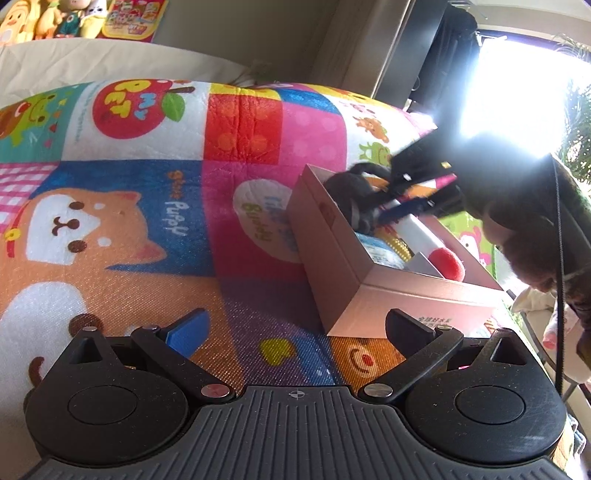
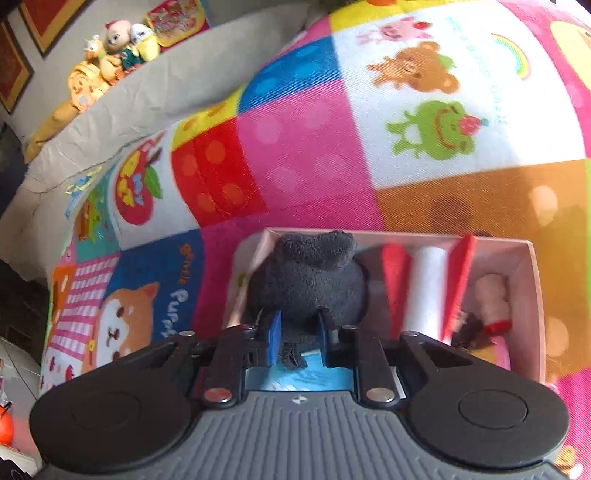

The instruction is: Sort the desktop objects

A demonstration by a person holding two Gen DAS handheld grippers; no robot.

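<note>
A pale pink cardboard box (image 1: 354,291) stands on the colourful cartoon mat (image 1: 147,206). My right gripper (image 2: 298,341) is shut on a dark grey plush cloth (image 2: 310,275) and holds it inside the box (image 2: 532,295), at its left end. The box also holds a white roll with red ends (image 2: 426,288), a blue packet (image 2: 306,376) and a small beige item (image 2: 491,295). In the left wrist view the right gripper (image 1: 436,184) reaches into the box with the cloth (image 1: 351,192). My left gripper (image 1: 295,328) is open and empty, low over the mat beside the box.
Plush toys (image 1: 48,18) and a picture book (image 1: 133,16) sit on the beige sofa (image 1: 110,59) behind the mat. Bright window glare fills the right of the left wrist view. The mat's left half lies bare of objects.
</note>
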